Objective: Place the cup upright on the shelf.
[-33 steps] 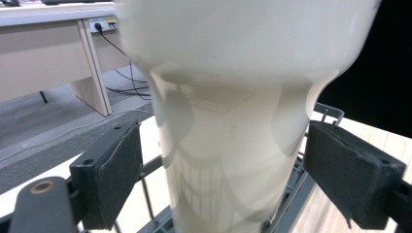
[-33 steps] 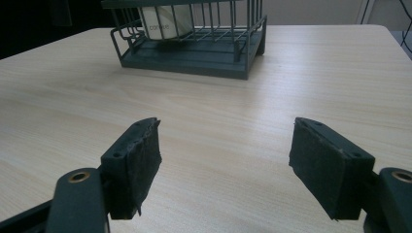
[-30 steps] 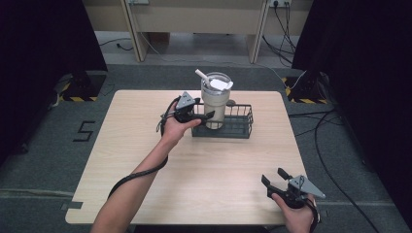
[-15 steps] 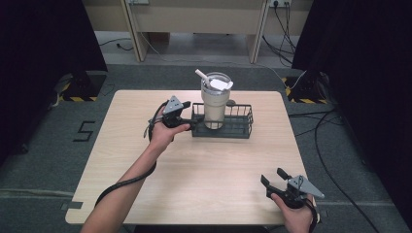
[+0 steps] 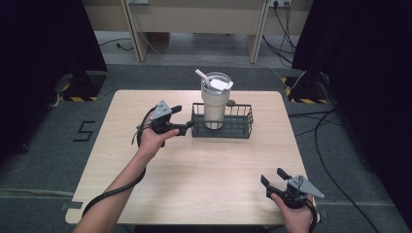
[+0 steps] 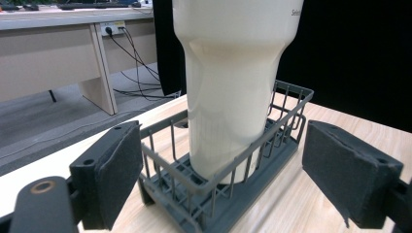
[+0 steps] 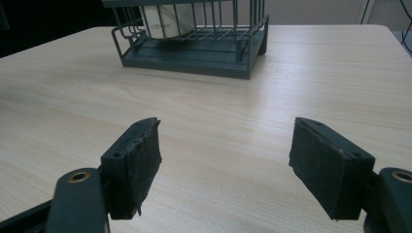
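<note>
- 1 light wooden worktop (image 5: 204,165) carries the things; 2 claws are held over it, 1 in each of the person's hands.
- Left claw (image 5: 183,120): held above the worktop's left half, its jaws apart and pointing at the left end of the wire basket (image 5: 240,122). In the high view its tips sit just beside that end; whether they touch the wire I cannot tell. It grips nothing.
- In the left gripper view the 2 black pads (image 6: 116,170) stand wide apart, with the near corner of the basket and the tumbler between them in the picture, farther off.
- 1 dark grey wire basket stands near the far edge of the worktop, about midway across. It is a long open rack with a slatted floor.
- 1 cream tumbler (image 5: 214,99) stands upright in the left part of the basket, much taller than the basket's walls. It narrows toward its base, and 1 white straw (image 5: 201,75) leans out of its lid toward the left.
- In the right gripper view the tumbler's foot shows through the wires at the basket's left end, with small lettering on it that I cannot read for sure.
- Right claw (image 5: 273,177): low at the near right corner of the worktop, well apart from the basket. Its 2 jaws are spread wide, with bare wood between them.
</note>
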